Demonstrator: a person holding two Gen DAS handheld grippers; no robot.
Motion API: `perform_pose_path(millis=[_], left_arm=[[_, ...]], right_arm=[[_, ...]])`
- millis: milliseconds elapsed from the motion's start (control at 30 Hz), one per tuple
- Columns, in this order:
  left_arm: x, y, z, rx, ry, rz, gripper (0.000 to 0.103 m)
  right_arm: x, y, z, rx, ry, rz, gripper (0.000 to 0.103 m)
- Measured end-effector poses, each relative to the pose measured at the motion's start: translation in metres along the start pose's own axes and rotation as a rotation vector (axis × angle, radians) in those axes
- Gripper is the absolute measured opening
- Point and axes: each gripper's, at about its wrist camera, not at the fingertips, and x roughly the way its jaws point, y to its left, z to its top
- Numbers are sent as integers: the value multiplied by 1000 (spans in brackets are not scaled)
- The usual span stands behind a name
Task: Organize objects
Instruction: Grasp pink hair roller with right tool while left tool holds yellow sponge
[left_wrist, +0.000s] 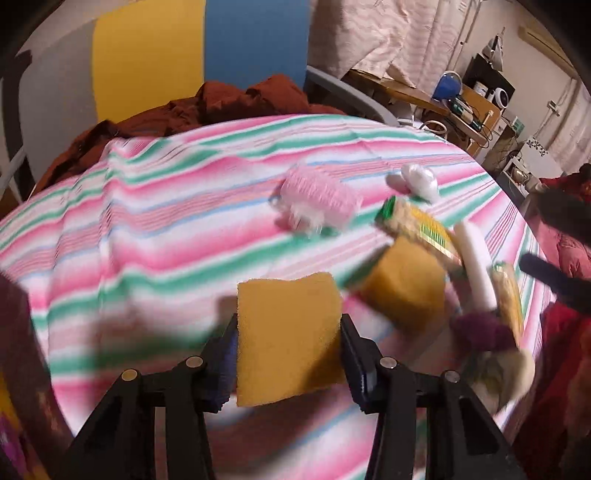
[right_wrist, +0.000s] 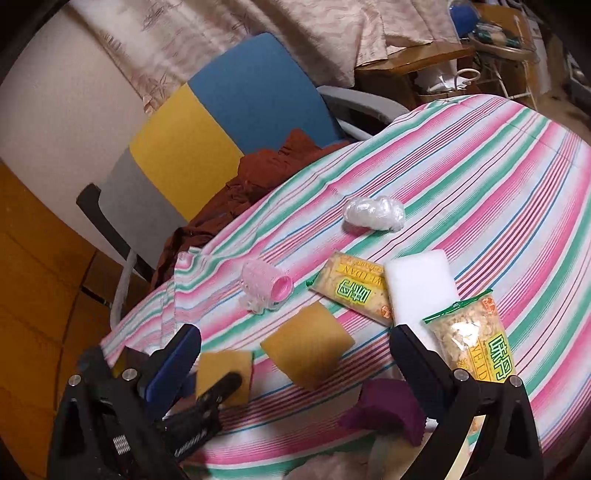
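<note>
The left gripper is closed on a yellow sponge and holds it clear of the striped tablecloth, so one item is picked up but not yet placed. At its two o'clock a second yellow sponge lies loose. Left to right across the cloth beyond: a pink hair roller, a snack packet, a crumpled plastic wrap, a white foam block and another snack packet. All look unsorted, so most work seems to remain. The right gripper hangs wide open and empty.
</note>
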Motion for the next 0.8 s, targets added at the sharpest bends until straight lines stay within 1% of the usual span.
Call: perform_pose_path(millis=[67, 200, 267, 333, 400, 567, 667, 733, 800], left_arm=[[-7, 5, -10, -20, 1, 2, 49], [-19, 6, -31, -3, -17, 17, 50], [-21, 7, -35, -1, -28, 16, 50], [-22, 8, -37, -9, -33, 11, 50], [-20, 10, -36, -24, -32, 4, 50], [-17, 16, -36, -52, -34, -18, 50], [-17, 16, -36, -55, -39, -23, 50], [-16, 16, -37, -57, -42, -28, 50], [-16, 18, -36, -66, -40, -37, 51]], right_arm=[[4, 7, -2, -34, 18, -12, 103], [14, 34, 0, -153, 44, -18, 103], [26, 52, 4, -240, 52, -33, 103], [43, 63, 8, -293, 75, -56, 103], [64, 71, 15, -306, 105, -72, 103], [106, 88, 29, -323, 113, -101, 103], [131, 93, 32, -355, 136, -118, 103], [145, 92, 32, -365, 166, -112, 103], [157, 91, 29, -404, 195, -124, 98]])
